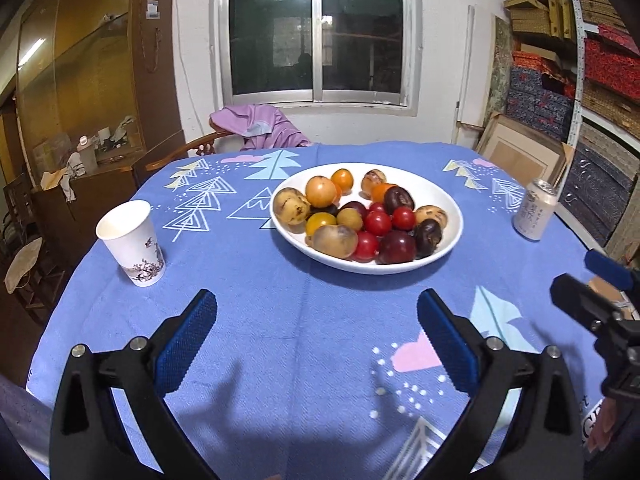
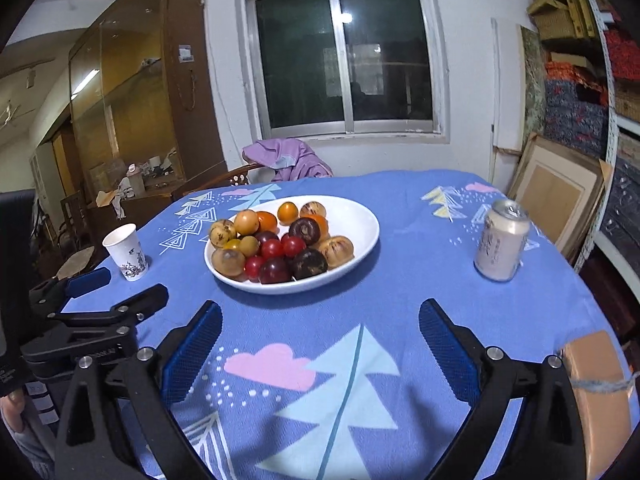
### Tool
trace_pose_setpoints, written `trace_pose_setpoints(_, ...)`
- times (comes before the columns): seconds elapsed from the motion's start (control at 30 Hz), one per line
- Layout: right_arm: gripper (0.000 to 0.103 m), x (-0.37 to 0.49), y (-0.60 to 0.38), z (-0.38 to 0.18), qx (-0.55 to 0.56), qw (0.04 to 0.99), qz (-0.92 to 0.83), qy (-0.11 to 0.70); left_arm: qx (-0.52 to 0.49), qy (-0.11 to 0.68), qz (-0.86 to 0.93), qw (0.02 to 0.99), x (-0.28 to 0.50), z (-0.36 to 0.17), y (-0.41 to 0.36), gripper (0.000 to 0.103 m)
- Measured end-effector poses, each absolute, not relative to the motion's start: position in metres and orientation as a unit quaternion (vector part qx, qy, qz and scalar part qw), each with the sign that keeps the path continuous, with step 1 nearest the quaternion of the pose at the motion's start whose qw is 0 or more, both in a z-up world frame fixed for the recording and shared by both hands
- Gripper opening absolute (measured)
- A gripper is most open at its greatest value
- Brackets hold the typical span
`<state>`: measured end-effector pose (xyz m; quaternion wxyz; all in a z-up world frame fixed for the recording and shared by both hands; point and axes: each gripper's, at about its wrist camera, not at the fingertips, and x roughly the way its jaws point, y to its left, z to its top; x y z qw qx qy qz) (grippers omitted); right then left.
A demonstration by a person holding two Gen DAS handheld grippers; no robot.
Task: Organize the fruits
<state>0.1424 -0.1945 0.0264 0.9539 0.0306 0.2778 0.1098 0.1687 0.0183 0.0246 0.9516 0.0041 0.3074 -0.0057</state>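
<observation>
Blue tablecloth [image 1: 280,340] beneath left tongs [image 1: 316,344] and right tongs [image 2: 320,352], both tilted downward, spread wide, empty.

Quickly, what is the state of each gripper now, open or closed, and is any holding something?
Left gripper: open, holding nothing.
Right gripper: open, holding nothing.

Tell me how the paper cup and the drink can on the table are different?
The paper cup is wide open at the top, but the can has a metal lid. The cup gets narrower toward its bottom; the can has straight sides. The cup has a flowering branch painted on it; the can has dark writing. The cup stands left of the fruit bowl, the can right of it. Both are pale, upright and untouched.
</observation>
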Motion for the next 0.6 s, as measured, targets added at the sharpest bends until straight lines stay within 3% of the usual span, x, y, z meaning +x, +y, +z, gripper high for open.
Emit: trace_pose_setpoints(0.6,0.1,0.137,-0.203,0.013,0.043,0.948,0.1,0.297,0.036,0.298,-0.018,0.954,0.146,0.032,-0.006,0.099)
